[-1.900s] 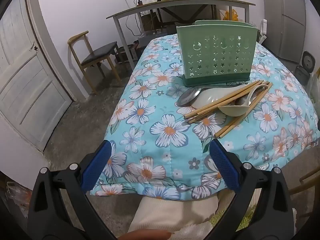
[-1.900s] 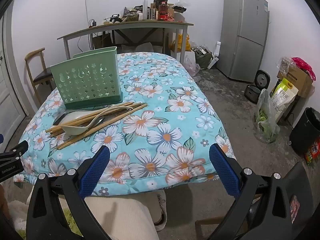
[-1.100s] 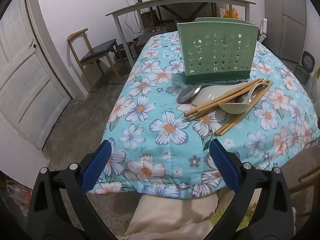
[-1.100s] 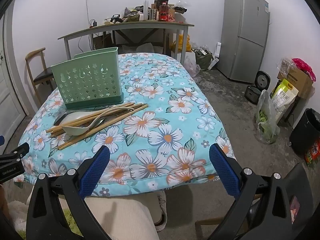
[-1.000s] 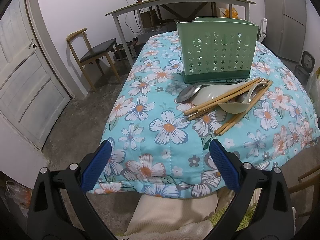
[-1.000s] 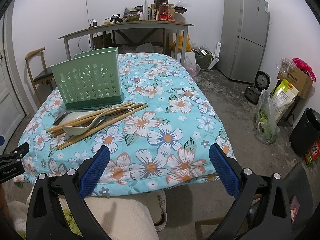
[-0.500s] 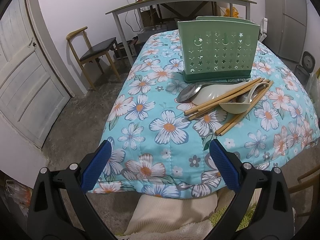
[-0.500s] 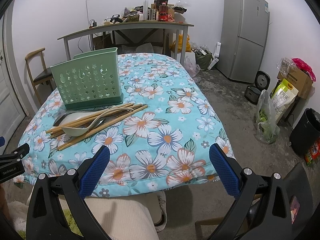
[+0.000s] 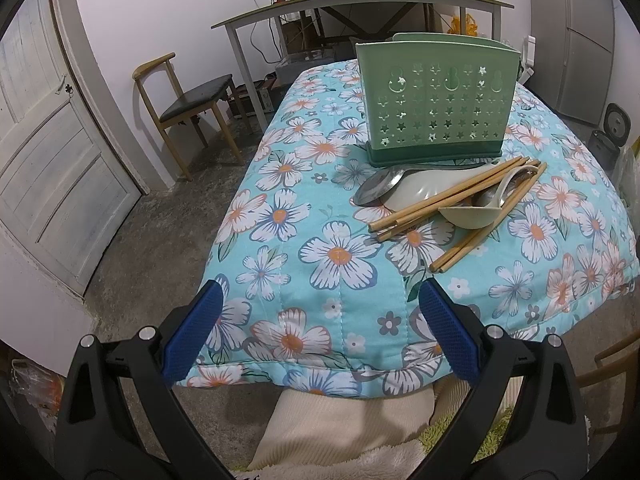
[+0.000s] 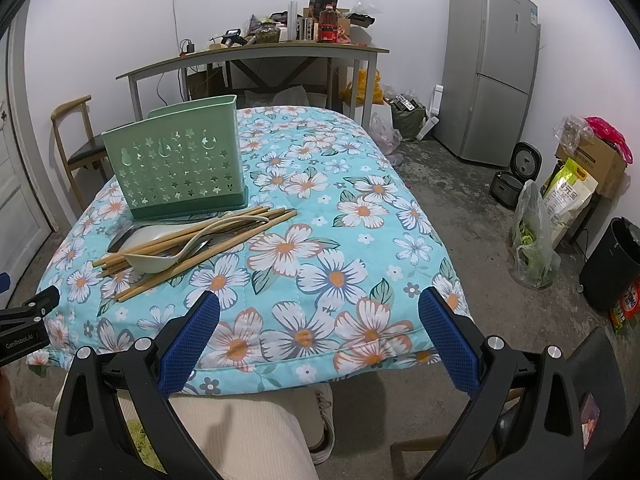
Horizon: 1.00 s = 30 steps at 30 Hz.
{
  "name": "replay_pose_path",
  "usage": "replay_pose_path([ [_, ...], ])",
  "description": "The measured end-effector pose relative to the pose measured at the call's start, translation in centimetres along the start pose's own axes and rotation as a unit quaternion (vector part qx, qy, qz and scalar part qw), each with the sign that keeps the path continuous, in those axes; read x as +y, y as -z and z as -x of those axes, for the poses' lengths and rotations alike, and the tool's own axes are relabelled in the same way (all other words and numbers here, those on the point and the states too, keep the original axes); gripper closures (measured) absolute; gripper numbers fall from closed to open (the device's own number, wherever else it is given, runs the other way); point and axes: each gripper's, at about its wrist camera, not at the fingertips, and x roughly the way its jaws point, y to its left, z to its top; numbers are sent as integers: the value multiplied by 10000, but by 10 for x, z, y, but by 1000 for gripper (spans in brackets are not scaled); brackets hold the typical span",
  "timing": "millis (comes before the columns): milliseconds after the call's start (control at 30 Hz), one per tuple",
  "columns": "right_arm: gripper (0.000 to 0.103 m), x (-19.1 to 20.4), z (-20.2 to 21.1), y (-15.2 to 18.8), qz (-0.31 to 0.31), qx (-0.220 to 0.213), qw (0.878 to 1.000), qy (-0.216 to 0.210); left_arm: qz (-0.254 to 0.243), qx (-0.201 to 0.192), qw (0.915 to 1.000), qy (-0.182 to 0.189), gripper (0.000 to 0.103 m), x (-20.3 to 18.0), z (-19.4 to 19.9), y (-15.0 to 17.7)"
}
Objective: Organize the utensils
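Observation:
A green perforated utensil holder point(image 9: 436, 98) point(image 10: 178, 164) stands on the floral-covered table point(image 9: 304, 256) point(image 10: 340, 248). In front of it lies a pile of utensils: several wooden chopsticks point(image 9: 452, 198) point(image 10: 192, 236), a pale ceramic spoon point(image 9: 476, 212) point(image 10: 160, 260), a metal spoon point(image 9: 374, 190) and a large white spoon point(image 9: 416, 190). My left gripper point(image 9: 320, 332) is open and empty, held low before the table's near edge. My right gripper point(image 10: 318, 336) is open and empty, also before the near edge, to the right of the pile.
A wooden chair point(image 9: 188, 100) and a white door point(image 9: 48, 152) are at the left. A grey desk with clutter point(image 10: 256, 56) stands behind the table. A fridge point(image 10: 492, 68), bags point(image 10: 536, 240) and a black bin point(image 10: 616, 260) are at the right. My legs show below.
Both grippers stay open and almost still. The left view has shifted very slightly; nothing on the table has moved.

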Motion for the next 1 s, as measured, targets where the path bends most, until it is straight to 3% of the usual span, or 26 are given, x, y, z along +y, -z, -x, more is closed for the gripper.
replay_pose_path([
  [1000,6,5,-4,-6,-55,2,10000,-4,46,41,9999,107,8,10,-7,-8],
])
